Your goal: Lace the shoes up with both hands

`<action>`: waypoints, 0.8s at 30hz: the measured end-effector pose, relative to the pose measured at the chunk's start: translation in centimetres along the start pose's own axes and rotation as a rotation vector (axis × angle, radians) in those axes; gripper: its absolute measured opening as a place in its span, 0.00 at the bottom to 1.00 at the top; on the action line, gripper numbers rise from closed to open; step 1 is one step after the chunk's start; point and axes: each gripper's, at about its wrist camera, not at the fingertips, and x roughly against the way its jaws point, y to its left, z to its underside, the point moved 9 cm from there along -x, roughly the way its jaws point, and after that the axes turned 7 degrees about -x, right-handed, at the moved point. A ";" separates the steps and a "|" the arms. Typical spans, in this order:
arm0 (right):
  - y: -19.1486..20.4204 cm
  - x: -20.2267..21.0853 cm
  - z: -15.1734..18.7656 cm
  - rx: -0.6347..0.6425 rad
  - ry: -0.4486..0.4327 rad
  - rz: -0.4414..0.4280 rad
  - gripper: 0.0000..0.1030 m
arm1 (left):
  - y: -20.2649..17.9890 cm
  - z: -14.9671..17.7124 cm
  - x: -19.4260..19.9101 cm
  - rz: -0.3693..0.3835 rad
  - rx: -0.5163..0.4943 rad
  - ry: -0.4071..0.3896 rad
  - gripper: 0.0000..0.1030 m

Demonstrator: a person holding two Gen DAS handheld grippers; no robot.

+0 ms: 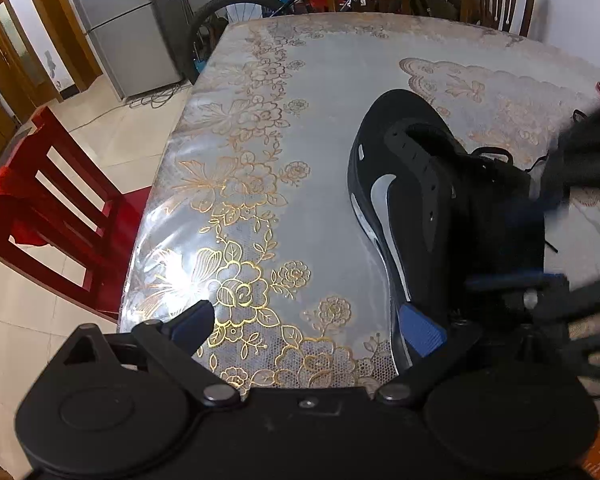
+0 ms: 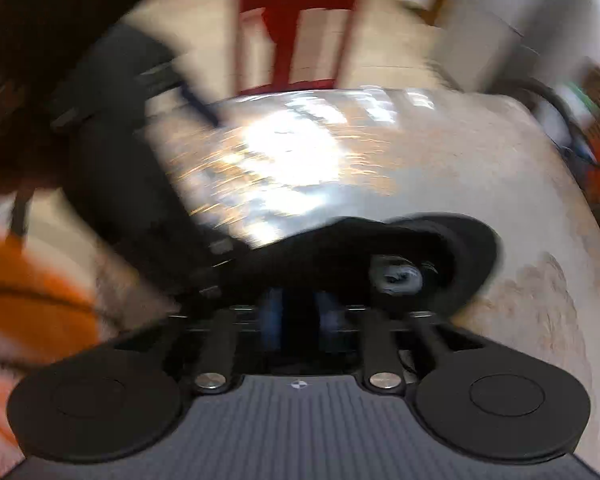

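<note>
Floral-clothed worktop (image 1: pixel 300 140) carries the black shoe (image 1: pixel 428 200) near its right edge; left claw (image 1: pixel 308 324) gapes empty beside the sole; right claw's (image 2: pixel 295 312) state I cannot tell through blur; hurried motion risks fumbling the loose lace (image 1: pixel 540 162).

Left gripper (image 1: pixel 312 328) jaws wide apart

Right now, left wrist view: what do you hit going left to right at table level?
red chair → gold floral border of the tablecloth → black shoe → blurred right gripper at the right edge.
</note>
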 end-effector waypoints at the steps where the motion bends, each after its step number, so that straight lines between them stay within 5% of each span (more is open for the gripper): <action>1: -0.4 0.3 -0.2 0.037 -0.046 0.076 0.49 | 0.0 0.0 0.0 -0.006 -0.005 0.002 0.95; 4: -0.7 0.2 -0.6 0.206 -0.109 0.236 0.64 | -0.3 0.1 -0.3 -0.002 -0.022 0.007 0.95; 7: -0.2 -1.9 -0.6 0.331 -0.079 0.243 0.64 | -0.3 0.0 -0.5 -0.005 -0.033 0.002 0.95; 11: -1.7 -5.8 0.0 0.492 0.000 0.376 0.54 | -0.1 0.0 -0.7 0.008 -0.010 0.005 0.96; 12: -2.1 -6.3 0.1 0.473 0.023 0.351 0.29 | 0.0 0.0 -0.8 0.007 -0.002 0.007 0.96; 15: -3.3 -5.3 -0.6 0.340 0.004 0.298 0.17 | 0.2 0.0 -1.2 -0.033 0.004 0.028 0.96; 20: -5.5 -0.2 -2.4 0.001 -0.058 -0.005 0.18 | 0.3 0.2 -1.9 -0.047 0.020 0.057 0.96; 24: -4.9 1.0 -1.2 -0.003 -0.053 -0.151 0.22 | 0.5 0.6 -2.0 -0.004 0.072 0.069 0.98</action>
